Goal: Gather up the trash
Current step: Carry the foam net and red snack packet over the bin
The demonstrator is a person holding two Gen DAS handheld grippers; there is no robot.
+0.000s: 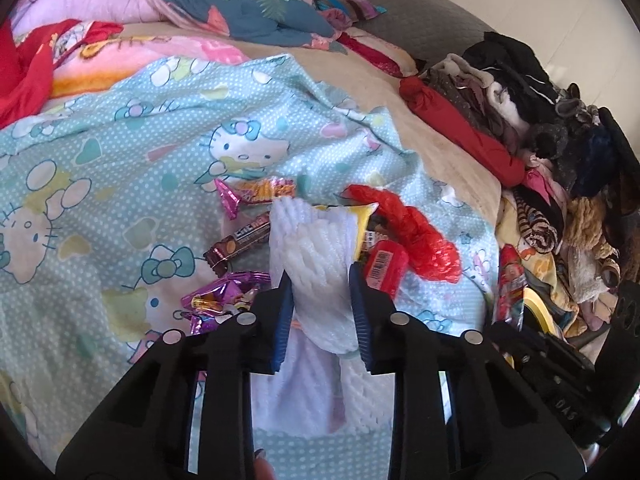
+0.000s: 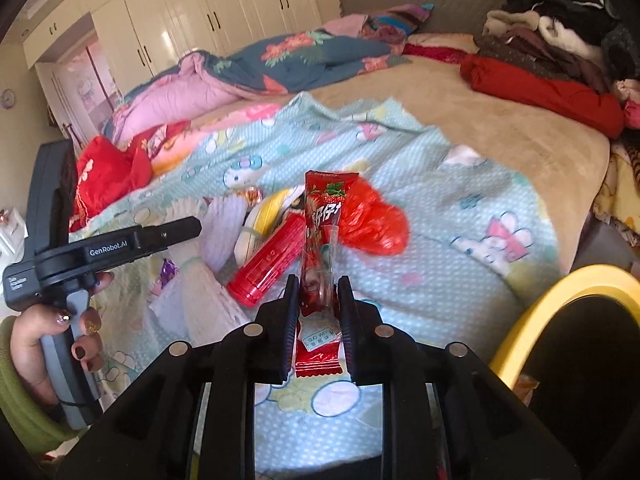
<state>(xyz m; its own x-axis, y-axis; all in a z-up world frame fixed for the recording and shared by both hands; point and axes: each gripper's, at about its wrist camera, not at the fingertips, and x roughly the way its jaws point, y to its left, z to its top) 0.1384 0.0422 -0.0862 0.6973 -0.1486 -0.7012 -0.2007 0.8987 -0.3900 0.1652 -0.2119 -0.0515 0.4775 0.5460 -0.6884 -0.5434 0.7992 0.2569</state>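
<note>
Both clamped | left gripper (image 1: 322,280): foam net (image 1: 316,252) | right gripper (image 2: 319,292): strawberry wrapper (image 2: 322,236)

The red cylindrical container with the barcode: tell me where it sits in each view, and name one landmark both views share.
Left wrist view: the red cylindrical container lies just right of the left gripper's right fingertip, beside the white foam netting.
Right wrist view: the container lies left of centre, slanting up to the right, just left of the strawberry wrapper.
Shared landmark: the crumpled red plastic bag, just beyond the container.
</note>
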